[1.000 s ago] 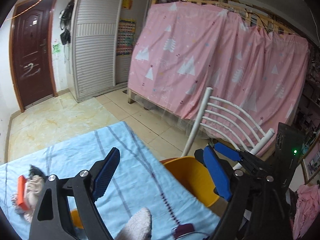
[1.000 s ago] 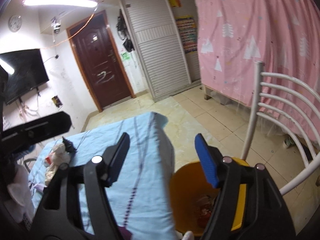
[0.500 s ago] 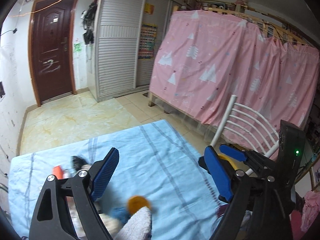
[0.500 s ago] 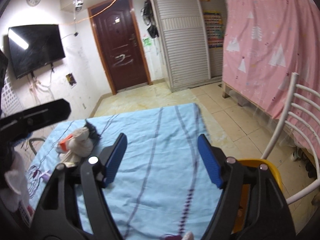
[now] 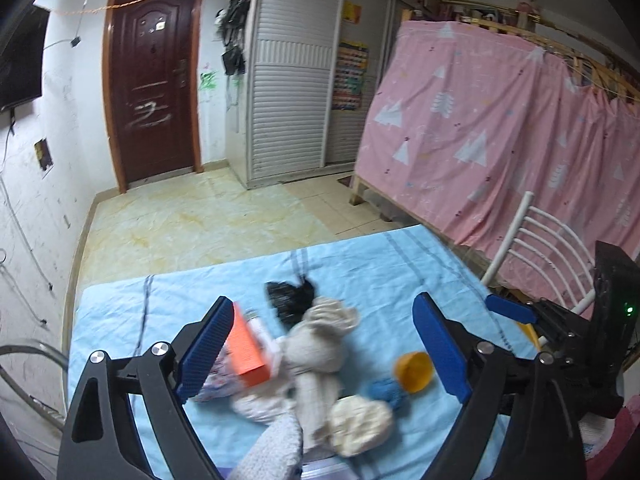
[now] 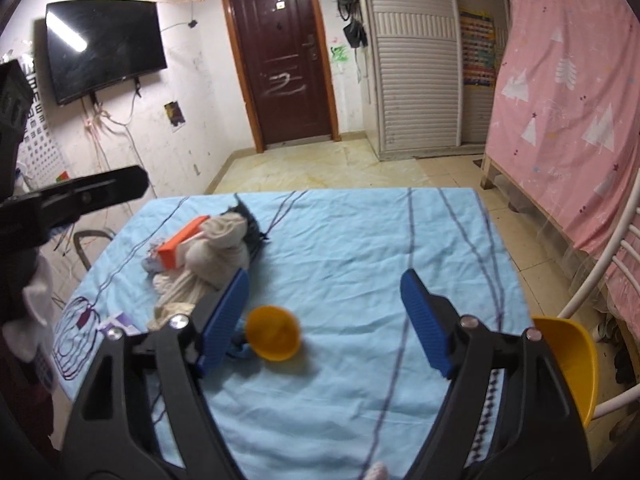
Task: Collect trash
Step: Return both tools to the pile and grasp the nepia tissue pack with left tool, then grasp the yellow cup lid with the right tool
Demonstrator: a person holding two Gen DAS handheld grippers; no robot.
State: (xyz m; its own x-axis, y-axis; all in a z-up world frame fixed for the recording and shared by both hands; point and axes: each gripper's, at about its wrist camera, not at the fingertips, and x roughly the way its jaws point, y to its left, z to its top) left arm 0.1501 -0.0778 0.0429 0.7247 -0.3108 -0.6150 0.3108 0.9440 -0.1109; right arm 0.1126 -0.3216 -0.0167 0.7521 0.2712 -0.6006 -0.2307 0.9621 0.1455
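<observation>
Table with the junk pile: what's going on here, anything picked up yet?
Nothing is held yet. A person holds a gripper in each hand above a table covered in blue cloth. The left gripper points at the trash pile of rags and an orange box, its jaws opening around nothing. The right gripper points at the bare cloth beside an orange cup, jaws opening, also empty. A yellow bin waits at the table's right edge.
</observation>
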